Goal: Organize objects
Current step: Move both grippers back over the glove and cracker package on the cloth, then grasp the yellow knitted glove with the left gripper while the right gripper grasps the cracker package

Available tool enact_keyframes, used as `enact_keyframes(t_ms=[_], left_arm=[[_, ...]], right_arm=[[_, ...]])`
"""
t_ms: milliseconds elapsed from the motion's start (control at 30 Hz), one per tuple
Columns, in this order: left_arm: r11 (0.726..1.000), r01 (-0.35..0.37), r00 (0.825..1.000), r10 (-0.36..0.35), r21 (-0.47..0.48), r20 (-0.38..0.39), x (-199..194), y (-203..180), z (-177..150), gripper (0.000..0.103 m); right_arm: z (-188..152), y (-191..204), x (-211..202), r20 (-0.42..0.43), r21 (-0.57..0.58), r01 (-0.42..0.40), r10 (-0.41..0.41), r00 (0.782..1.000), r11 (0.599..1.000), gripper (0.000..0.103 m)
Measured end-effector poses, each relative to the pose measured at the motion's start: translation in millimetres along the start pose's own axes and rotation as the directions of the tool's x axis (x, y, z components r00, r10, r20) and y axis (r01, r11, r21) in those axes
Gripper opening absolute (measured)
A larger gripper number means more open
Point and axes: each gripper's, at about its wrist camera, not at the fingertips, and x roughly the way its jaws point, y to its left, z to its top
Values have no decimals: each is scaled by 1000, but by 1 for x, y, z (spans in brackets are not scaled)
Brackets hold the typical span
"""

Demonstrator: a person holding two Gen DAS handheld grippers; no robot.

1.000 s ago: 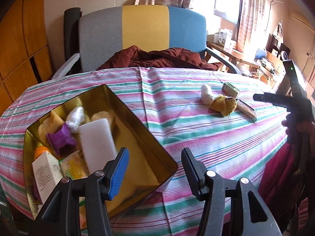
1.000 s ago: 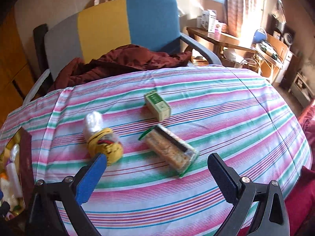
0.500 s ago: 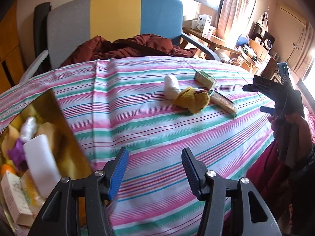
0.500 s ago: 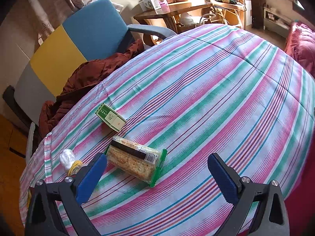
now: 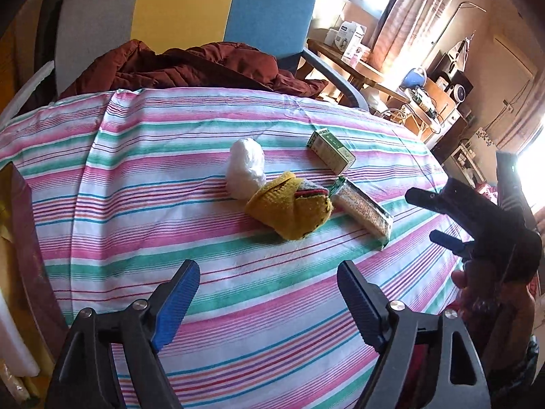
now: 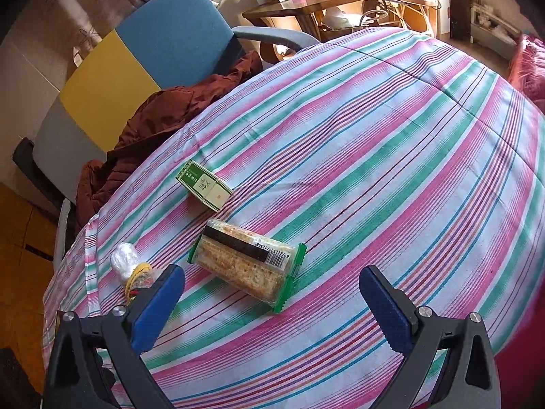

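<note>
On the striped tablecloth (image 5: 190, 177) lie a white plastic-wrapped bundle (image 5: 247, 167), a yellow knitted item (image 5: 289, 209), a wrapped cracker pack (image 5: 362, 209) and a small green box (image 5: 330, 150). My left gripper (image 5: 269, 293) is open and empty, short of the yellow item. In the right wrist view the cracker pack (image 6: 247, 262) lies just ahead of my open, empty right gripper (image 6: 272, 293), with the green box (image 6: 204, 189) behind it and the yellow item (image 6: 138, 277) by the left finger. The right gripper (image 5: 439, 216) also shows at the right of the left wrist view, held by a hand.
A gold tin's edge (image 5: 24, 225) with a white block inside sits at the far left. A grey, yellow and blue chair (image 5: 184, 10) with a dark red jacket (image 5: 190, 64) stands behind the table. Cluttered desks (image 6: 327, 0) are beyond on the right.
My left gripper swung right from over the tin toward the loose items, which now look closer. My right gripper tilted down and closed in on the cracker pack. Both stayed open.
</note>
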Motion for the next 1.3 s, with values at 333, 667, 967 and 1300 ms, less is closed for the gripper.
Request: enact_keyframes(t_ms=[333,667,967,1300], left_arm=[[990,51,998,-56,-129,-42,51,-6,33,87],[978,14,996,-32,-207,-86,106,0,57,84],[1000,12,998,-13,-10,-62,75,-2,31,48],[991,92,986,-79,92,-145,19,20,-28,46]], right_arm=[[0,0,5,-19,2,-16,16,1000,1000,103],[0,6,10,-28,-31,-7,6,1000,999,103],[-2,11,17,-43,-74,42,-45,998,996,103],[-14,39,37,-108,-277,149,-185,977,949,103]])
